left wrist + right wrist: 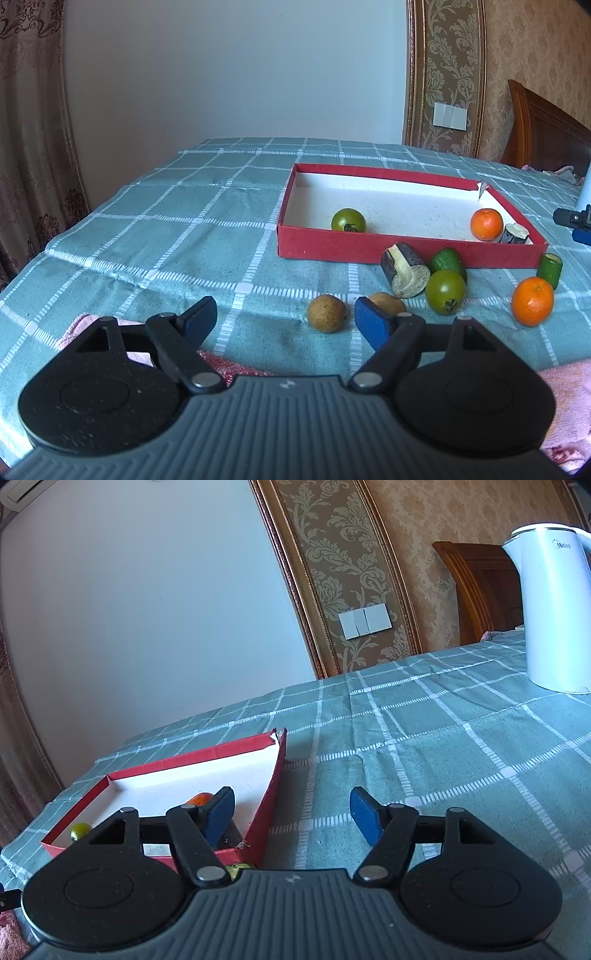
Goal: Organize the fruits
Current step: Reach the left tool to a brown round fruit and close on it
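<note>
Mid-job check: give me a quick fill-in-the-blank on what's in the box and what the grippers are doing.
1. The red box holds one green fruit, one ____ orange and a dark cut piece.
2. Both the left gripper and right gripper are ____.
3. The white ____ stands on the tablecloth.

Missing: round; open; kettle

A woven cloth tablecloth (166,229) bears a matt red cardboard box (332,245) and a glossy white plastic kettle (554,609).
</note>
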`<action>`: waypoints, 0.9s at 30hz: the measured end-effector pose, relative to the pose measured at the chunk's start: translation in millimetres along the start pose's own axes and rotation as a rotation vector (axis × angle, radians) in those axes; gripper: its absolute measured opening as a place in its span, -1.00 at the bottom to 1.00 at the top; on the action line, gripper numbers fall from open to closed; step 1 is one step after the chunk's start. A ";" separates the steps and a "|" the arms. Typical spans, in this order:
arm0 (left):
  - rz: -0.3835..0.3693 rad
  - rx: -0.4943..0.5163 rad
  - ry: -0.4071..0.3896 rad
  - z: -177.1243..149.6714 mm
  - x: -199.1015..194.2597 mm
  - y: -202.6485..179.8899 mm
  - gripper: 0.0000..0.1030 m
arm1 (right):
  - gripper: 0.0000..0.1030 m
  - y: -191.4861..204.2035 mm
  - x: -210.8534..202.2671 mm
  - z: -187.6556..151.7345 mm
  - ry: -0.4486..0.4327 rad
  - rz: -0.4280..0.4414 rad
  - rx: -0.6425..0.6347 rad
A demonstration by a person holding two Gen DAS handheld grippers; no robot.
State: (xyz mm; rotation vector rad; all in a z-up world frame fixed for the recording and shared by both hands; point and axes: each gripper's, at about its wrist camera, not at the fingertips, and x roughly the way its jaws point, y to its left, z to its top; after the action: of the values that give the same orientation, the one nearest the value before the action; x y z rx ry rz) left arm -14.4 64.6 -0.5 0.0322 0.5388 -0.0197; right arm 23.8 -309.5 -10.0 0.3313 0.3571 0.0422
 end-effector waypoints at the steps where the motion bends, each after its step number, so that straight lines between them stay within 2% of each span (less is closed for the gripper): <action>1: 0.005 0.012 0.001 -0.2 2.5 -1.7 0.53 | 0.33 -0.2 0.1 0.0 0.001 -0.001 0.001; 6: 0.001 0.045 0.009 0.4 14.5 -11.1 0.47 | 0.34 -0.6 -0.2 -0.6 0.004 -0.004 0.005; 11: -0.028 0.037 0.061 0.1 28.7 -15.8 0.19 | 0.34 -1.2 0.6 -0.2 0.009 -0.005 0.007; 18: -0.048 0.035 0.048 -1.9 28.1 -19.0 -0.05 | 0.34 -1.3 0.7 -0.3 0.010 -0.004 0.007; 23: -0.059 0.043 0.059 0.8 25.9 -27.8 -0.48 | 0.34 -1.5 0.4 -0.4 0.008 -0.003 0.007; 27: -0.042 0.037 0.075 3.5 26.1 -32.4 -0.52 | 0.34 -1.6 -0.1 -0.1 0.004 -0.001 0.006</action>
State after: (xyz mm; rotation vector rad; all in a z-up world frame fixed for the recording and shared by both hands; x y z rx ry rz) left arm 8.9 31.8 -11.8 0.0582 0.6140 -0.0703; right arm 23.7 -311.0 -10.5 0.3372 0.3618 0.0408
